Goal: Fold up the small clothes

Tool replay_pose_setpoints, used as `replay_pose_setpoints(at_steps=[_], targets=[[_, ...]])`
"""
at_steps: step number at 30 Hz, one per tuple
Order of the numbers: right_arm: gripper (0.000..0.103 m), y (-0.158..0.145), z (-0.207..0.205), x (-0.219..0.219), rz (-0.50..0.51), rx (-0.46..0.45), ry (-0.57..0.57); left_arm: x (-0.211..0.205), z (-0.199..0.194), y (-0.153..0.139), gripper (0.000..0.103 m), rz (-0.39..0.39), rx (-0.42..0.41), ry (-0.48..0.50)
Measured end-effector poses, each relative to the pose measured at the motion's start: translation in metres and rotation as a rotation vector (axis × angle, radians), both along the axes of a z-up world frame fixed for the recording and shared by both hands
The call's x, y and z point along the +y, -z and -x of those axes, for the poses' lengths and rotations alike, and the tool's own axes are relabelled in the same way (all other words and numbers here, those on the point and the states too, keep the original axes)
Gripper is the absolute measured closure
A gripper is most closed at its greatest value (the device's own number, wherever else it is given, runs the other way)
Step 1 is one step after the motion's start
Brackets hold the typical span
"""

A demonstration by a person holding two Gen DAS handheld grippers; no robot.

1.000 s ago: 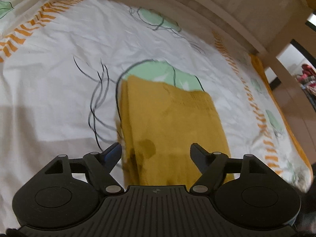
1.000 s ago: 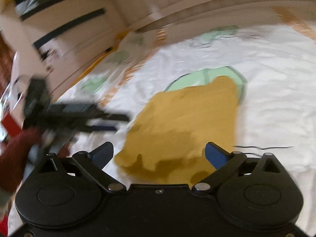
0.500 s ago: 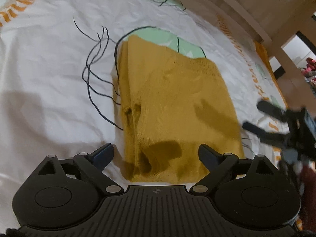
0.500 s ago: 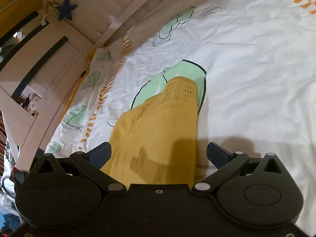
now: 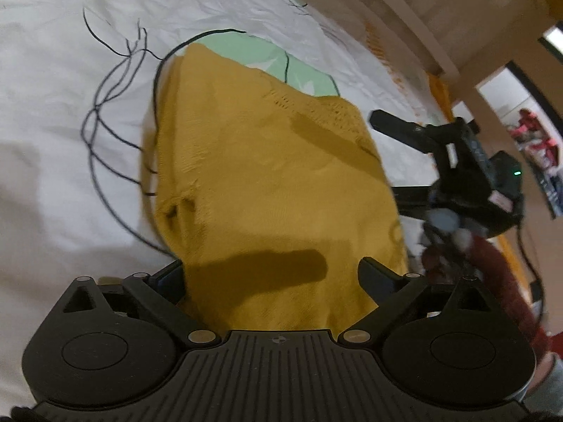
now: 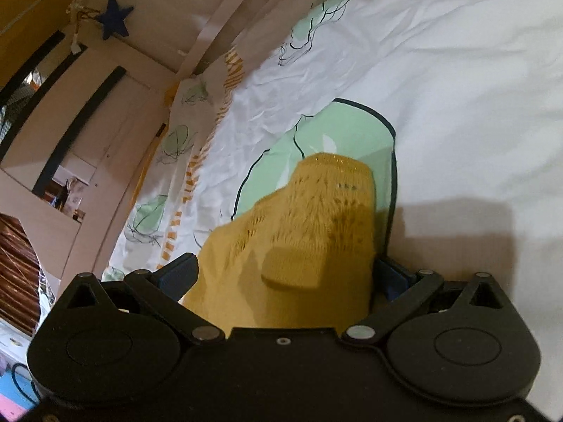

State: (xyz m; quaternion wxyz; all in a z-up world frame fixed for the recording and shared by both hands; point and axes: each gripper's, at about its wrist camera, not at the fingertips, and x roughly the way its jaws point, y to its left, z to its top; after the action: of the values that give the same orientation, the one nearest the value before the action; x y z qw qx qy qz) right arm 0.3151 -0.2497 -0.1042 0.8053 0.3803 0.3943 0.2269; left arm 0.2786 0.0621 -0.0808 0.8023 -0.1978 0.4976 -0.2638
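Observation:
A mustard-yellow knitted garment [image 5: 267, 183] lies folded on a white bedsheet [image 5: 63, 112] with green leaf prints. My left gripper [image 5: 271, 274] is open, with the garment's near edge between its fingers. My right gripper [image 6: 285, 274] is open too, with the garment's [image 6: 316, 232] other edge between its fingers. In the left wrist view the right gripper [image 5: 415, 161] shows at the garment's right side, jaws apart.
A pale wooden bed frame [image 5: 415, 28] runs along the far side. A cupboard with a blue star [image 6: 114, 17] stands beyond the bed's left edge in the right wrist view. A doorway [image 5: 520, 105] opens at the right.
Both grippers have moved in low over the garment, so its edges now sit between their open fingers. The right gripper has come closer to the garment's right side.

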Motion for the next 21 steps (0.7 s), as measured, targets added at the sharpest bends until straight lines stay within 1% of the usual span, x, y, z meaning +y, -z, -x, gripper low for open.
replay_pose_setpoints(at_steps=[4,6,7,8,9,10,11,12,13,14,15,18,21], targets=[[0.000,0.002,-0.008,0.003,0.007,-0.019,-0.020,-0.004,-0.003,0.003,0.006,0.045,0.015,-0.014],[0.000,0.002,-0.010,0.003,0.008,-0.012,-0.032,-0.006,-0.002,0.001,0.014,0.048,0.019,-0.009],[0.000,0.001,-0.009,0.002,0.003,-0.011,-0.036,-0.005,-0.001,0.001,0.024,0.052,0.019,-0.004],[0.000,0.002,-0.009,0.001,0.001,-0.009,-0.040,-0.004,-0.001,0.001,0.042,0.055,0.023,-0.002],[0.000,0.001,-0.009,0.001,0.002,-0.009,-0.046,-0.003,0.000,0.001,0.054,0.050,0.032,-0.003],[0.000,0.001,-0.009,0.001,0.008,-0.009,-0.058,-0.002,0.000,0.002,0.074,0.038,0.041,-0.008],[0.002,-0.001,-0.009,0.002,0.019,-0.007,-0.066,-0.001,-0.002,0.003,0.082,0.032,0.049,-0.012],[0.006,-0.003,-0.009,0.003,0.043,0.001,-0.066,0.002,-0.003,0.004,0.084,0.053,0.066,-0.012],[0.024,-0.005,-0.008,0.005,0.074,0.014,-0.060,0.004,-0.004,0.005,0.087,0.074,0.080,-0.016],[0.049,-0.007,-0.008,0.005,0.098,0.032,-0.055,0.006,-0.004,0.005,0.087,0.089,0.090,-0.017],[0.053,-0.008,-0.007,0.005,0.126,0.051,-0.043,0.007,-0.004,0.003,0.088,0.098,0.094,-0.016],[0.054,-0.014,0.006,-0.001,0.118,0.065,-0.026,0.009,0.005,-0.004,0.088,0.122,0.097,0.000],[0.054,-0.024,0.031,-0.003,0.128,0.066,-0.020,0.009,0.023,-0.010,0.089,0.143,0.117,0.030]])
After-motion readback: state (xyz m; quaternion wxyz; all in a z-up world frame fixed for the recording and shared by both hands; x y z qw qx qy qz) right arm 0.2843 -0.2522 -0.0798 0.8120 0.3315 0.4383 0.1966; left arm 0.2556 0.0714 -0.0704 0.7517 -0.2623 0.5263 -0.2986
